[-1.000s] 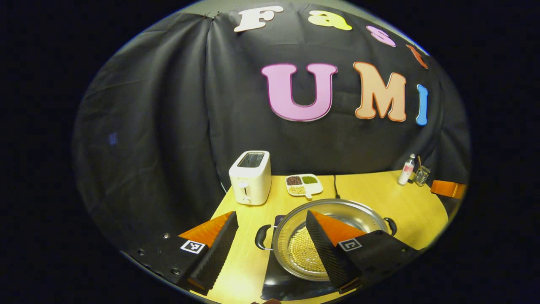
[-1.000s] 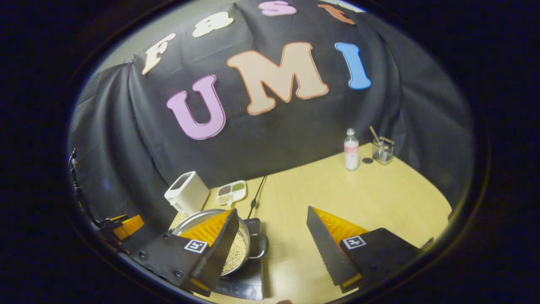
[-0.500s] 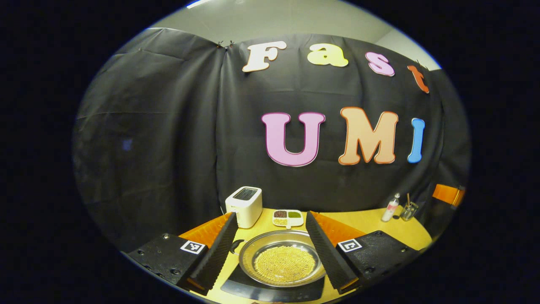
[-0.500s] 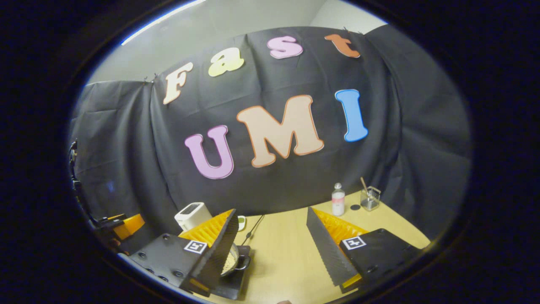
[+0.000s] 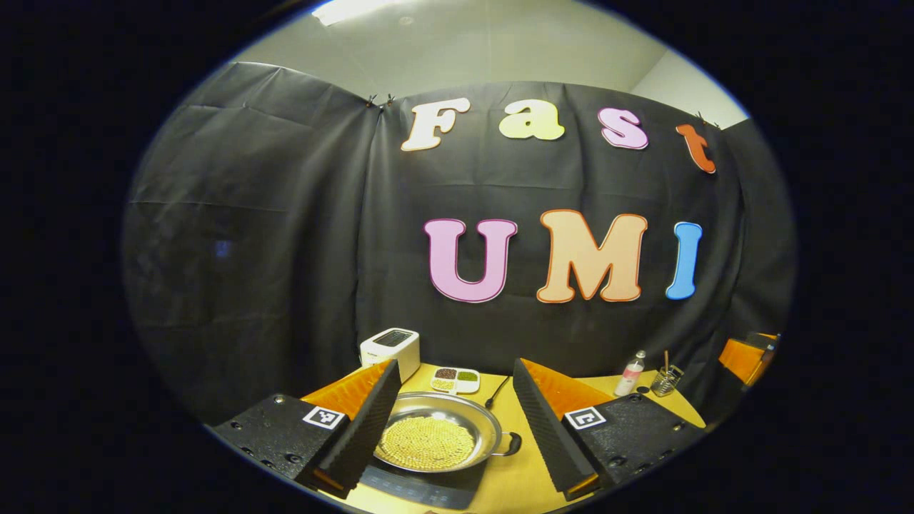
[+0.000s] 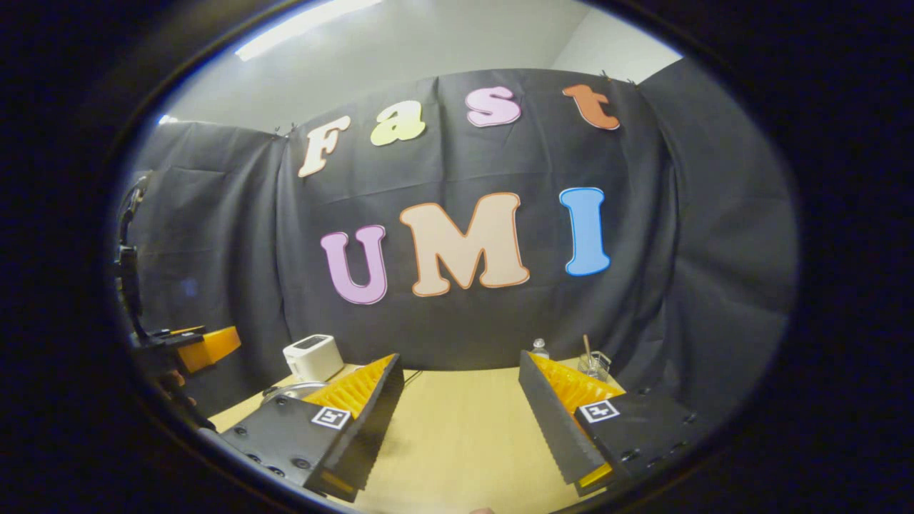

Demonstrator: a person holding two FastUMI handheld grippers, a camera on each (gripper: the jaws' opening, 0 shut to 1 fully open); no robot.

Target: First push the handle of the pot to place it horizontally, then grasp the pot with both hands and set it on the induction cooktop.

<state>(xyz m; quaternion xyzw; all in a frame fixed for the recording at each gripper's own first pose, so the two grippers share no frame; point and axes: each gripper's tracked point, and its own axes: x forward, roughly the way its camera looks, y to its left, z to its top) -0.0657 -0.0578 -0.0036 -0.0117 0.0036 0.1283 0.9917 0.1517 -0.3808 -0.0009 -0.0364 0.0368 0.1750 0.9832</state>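
We see the wooden table (image 5: 525, 482) spread ahead of and below both grippers. On it, between and just beyond the fingers of the left gripper (image 5: 451, 422), the pot (image 5: 435, 441) of pale beans rests on the dark induction cooktop (image 5: 421, 487), one loop handle (image 5: 511, 446) pointing toward that gripper's right finger. The left gripper stands wide apart, holding nothing. Past the pot we find the white toaster (image 5: 390, 348), then the divided dish (image 5: 455, 380). The right gripper (image 6: 460, 417) is likewise spread wide and empty over bare tabletop, the pot's rim at its left finger. Farther right stand a bottle (image 5: 631, 373) and a glass (image 5: 664, 380).
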